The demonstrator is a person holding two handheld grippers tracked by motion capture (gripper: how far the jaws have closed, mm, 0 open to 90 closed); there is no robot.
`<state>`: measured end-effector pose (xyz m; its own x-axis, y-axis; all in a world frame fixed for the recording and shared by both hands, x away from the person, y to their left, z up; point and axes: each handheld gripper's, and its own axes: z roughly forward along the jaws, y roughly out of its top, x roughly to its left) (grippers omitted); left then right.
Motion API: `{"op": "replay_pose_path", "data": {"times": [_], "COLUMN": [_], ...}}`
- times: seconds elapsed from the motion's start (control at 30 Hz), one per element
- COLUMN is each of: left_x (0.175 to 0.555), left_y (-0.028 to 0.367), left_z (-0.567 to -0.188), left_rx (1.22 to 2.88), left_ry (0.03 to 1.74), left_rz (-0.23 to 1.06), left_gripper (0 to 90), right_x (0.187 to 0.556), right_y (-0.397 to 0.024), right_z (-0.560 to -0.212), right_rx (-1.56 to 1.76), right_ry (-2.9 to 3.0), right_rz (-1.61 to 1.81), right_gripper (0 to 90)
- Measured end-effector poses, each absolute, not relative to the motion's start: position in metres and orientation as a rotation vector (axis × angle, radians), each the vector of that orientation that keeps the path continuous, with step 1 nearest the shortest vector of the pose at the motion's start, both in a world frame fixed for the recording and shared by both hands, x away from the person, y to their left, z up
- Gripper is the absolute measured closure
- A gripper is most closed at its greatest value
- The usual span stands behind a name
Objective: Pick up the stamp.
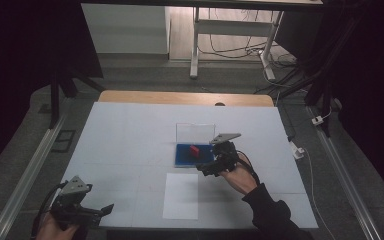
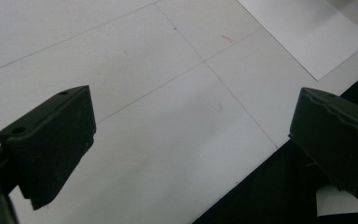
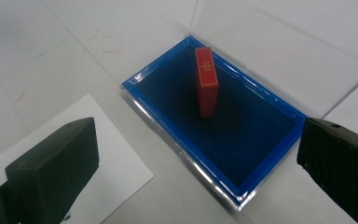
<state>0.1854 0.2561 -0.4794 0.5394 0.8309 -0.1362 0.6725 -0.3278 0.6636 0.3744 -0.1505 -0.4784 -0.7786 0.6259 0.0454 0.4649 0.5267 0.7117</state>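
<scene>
- Right gripper (image 1: 206, 169): jaws spread wide, nothing between them, held just off the near right corner of the blue tray (image 1: 182, 161).
- Left gripper (image 1: 106, 209): jaws likewise parted and empty, low over the near left corner of the tabletop (image 1: 130, 135), well apart from the tray.
- Red block (image 3: 206, 81): stands upright on its small end inside the blue tray (image 3: 168, 119), toward the tray's far end as the right gripper view has it; the tray sits just right of the tabletop's middle.
- Governing relation: the block lies straight ahead of the right gripper (image 3: 200, 154), between the lines of its two jaws and beyond them; its long axis is vertical. The right hand is far the nearer.
- Surroundings: a clear lid (image 1: 195, 133) stands open along the tray's far edge; a white sheet (image 1: 181, 196) lies toward the near edge, just short of the tray.
- Obstruction, as judged: the tray's raised rim crosses the approach.
</scene>
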Motion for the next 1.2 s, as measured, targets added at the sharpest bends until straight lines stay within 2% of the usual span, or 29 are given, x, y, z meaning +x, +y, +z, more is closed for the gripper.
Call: {"op": "replay_pose_path", "data": {"times": [0.5,0.57,0.6,0.73,0.77,0.8,0.87,0.97,1.2], "left_x": [0.186,0.186,0.186,0.186,0.186,0.186,0.186,0.186,0.186], "left_y": [0.257,0.257,0.256,0.257,0.257,0.257,0.257,0.256,0.256], "left_z": [-0.479,-0.479,-0.479,-0.479,-0.479,-0.479,-0.479,-0.479,-0.48], "left_rx": [2.092,2.093,2.094,2.093,2.093,2.094,2.093,2.095,2.096], "left_ry": [1.212,1.212,1.212,1.213,1.213,1.213,1.213,1.212,1.21], "left_rz": [0.294,0.294,0.295,0.295,0.295,0.294,0.294,0.294,0.293], "left_gripper": [0.7,0.7,0.7,0.8,0.8,0.8,0.8,0.8,0.9], "right_x": [0.4,0.401,0.403,0.408,0.408,0.41,0.413,0.415,0.416], "right_y": [-0.123,-0.121,-0.119,-0.118,-0.118,-0.117,-0.116,-0.114,-0.112], "right_z": [-0.493,-0.493,-0.493,-0.492,-0.492,-0.492,-0.492,-0.493,-0.493], "right_rx": [0.889,0.891,0.887,0.882,0.882,0.871,0.871,0.86,0.843], "right_ry": [2.564,2.567,2.562,2.558,2.558,2.568,2.582,2.6,2.598], "right_rz": [0.992,0.989,0.993,1.005,1.005,0.995,0.999,1.0,1.0], "right_gripper": [0.0,2.4,10.5,27.9,27.9,36.1,45.0,54.5,70.7]}}
